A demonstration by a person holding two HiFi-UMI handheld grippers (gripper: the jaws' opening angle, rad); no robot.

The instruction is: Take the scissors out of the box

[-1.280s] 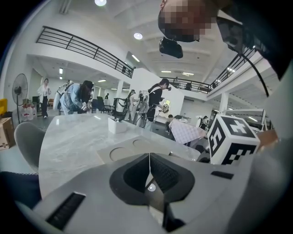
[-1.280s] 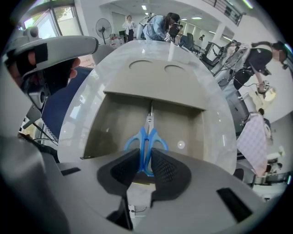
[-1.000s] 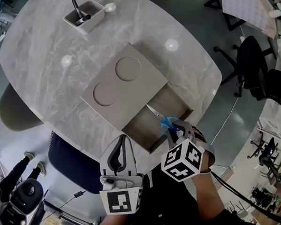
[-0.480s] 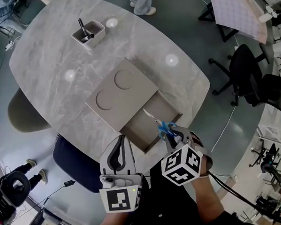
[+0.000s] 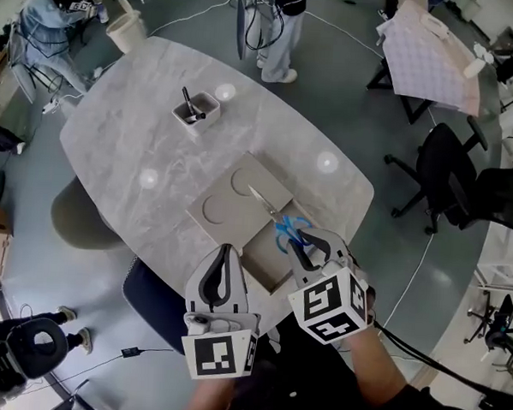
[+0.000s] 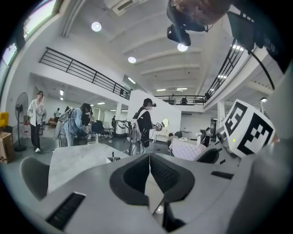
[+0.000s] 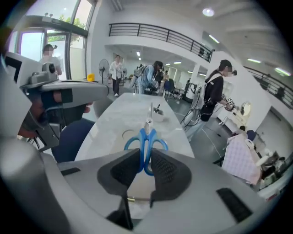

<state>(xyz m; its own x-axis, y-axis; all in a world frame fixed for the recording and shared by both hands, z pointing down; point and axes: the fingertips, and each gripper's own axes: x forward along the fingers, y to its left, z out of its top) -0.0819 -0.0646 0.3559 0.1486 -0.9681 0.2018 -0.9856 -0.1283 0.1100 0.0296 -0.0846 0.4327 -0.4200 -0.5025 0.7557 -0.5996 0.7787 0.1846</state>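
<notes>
1. The right gripper (image 5: 304,243) has its jaws clamped on a pair of blue-handled scissors with steel blades (image 5: 277,220); in the right gripper view the dark ribbed pads (image 7: 164,170) press on the handle loops of the scissors (image 7: 145,142) from both sides, at a middling width.
2. The closed blades stick out past the jaws and point to the far left; from the head view the scissors lie across the sight of the flat beige box with two round recesses in its lid (image 5: 231,200), held off it in the jaws; how high above it cannot be told.
3. The box's shallow open drawer (image 5: 264,262) juts from its near right side, just beyond both grippers.
4. The left gripper (image 5: 224,260) hangs beside the right one, on its left; its jaws are pressed together with nothing between them, as the left gripper view shows (image 6: 149,161).
5. The box sits near the near edge of a grey marble-patterned oval table (image 5: 148,143); a small white square holder with black pens (image 5: 195,112) stands well apart from it, toward the far left.
6. A dark blue chair (image 5: 153,299) is tucked at the table's near edge; a black office chair (image 5: 443,167) stands off to the right.
</notes>
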